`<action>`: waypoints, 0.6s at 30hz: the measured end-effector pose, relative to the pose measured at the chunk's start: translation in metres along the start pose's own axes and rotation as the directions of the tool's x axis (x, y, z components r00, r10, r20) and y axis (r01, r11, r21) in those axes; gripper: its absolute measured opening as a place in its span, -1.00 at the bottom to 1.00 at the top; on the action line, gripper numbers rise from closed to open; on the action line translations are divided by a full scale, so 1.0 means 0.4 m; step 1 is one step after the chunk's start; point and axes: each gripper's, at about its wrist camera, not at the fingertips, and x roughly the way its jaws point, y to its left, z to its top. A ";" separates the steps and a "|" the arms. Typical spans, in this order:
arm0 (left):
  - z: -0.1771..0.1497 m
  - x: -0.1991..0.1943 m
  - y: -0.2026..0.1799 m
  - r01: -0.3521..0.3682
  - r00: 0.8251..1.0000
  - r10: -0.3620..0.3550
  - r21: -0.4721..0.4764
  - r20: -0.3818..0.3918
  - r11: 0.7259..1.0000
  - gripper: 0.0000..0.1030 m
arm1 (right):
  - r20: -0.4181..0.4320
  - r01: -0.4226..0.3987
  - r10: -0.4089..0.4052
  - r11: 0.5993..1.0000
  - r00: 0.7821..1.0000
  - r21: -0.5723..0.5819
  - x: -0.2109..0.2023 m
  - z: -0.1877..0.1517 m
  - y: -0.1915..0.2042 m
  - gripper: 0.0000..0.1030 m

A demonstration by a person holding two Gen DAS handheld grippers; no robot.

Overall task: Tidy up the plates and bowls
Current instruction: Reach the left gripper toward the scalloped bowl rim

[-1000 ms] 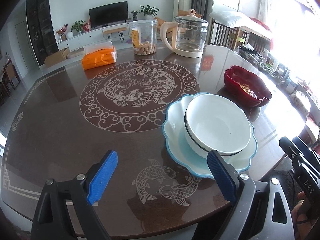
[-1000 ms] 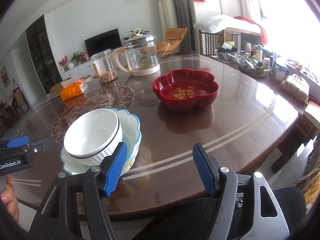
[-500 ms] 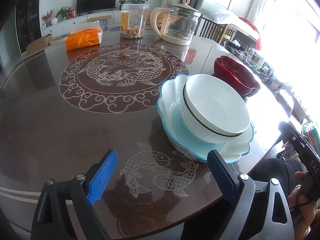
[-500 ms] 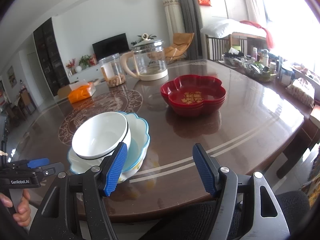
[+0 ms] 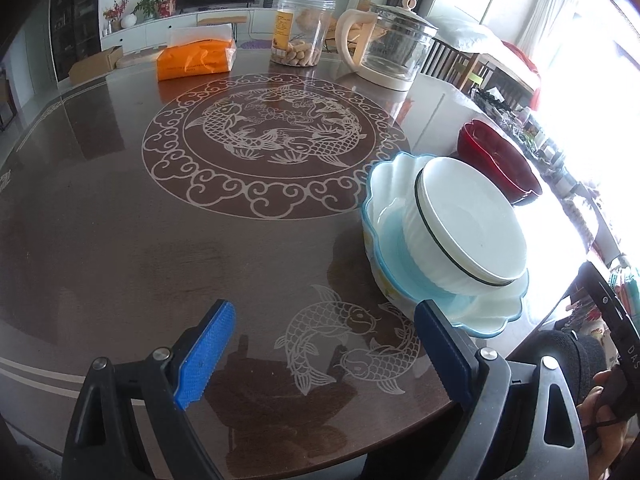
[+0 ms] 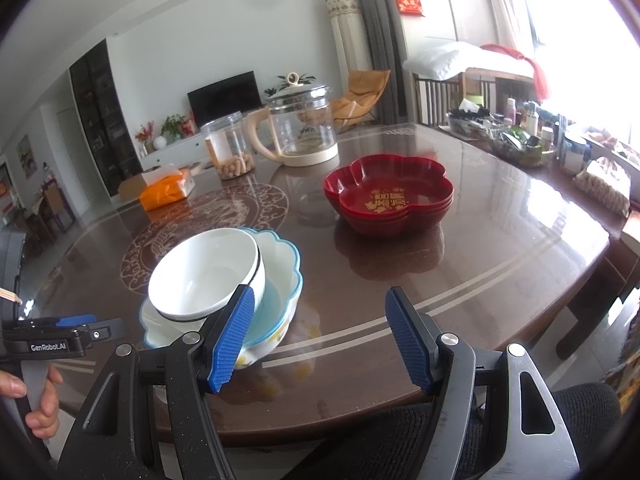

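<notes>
Glossy dark wood-look table [image 5: 100,216] with pale etched fish patterns, mirror-like under window glare. Smooth glazed ceramic on white bowl [image 5: 468,232], thin dark band at rim; same glossy glaze on blue-edged scalloped dish [image 5: 384,184] beneath. Shiny red lacquer-like bowls [image 6: 388,200], gold lettering inside. Clear glass kettle [image 6: 300,128] with cream plastic handle and base. Transparent plastic jar [image 5: 298,30]. Crinkly orange plastic tissue pack [image 5: 196,58]. Ribbed matt blue pads [image 6: 234,340] on matt black plastic gripper frames, small bright metal screws.
</notes>
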 end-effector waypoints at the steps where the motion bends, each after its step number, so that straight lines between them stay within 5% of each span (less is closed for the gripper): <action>1: 0.002 0.001 0.003 0.010 1.000 -0.010 -0.008 -0.005 1.000 0.76 | 0.000 0.000 0.000 1.000 1.000 0.000 0.001 0.000 0.000 0.39; 18: 0.016 0.014 -0.028 -0.001 1.000 0.000 0.028 0.025 1.000 0.76 | -0.024 0.017 -0.016 0.999 1.000 0.035 0.010 0.000 -0.019 0.39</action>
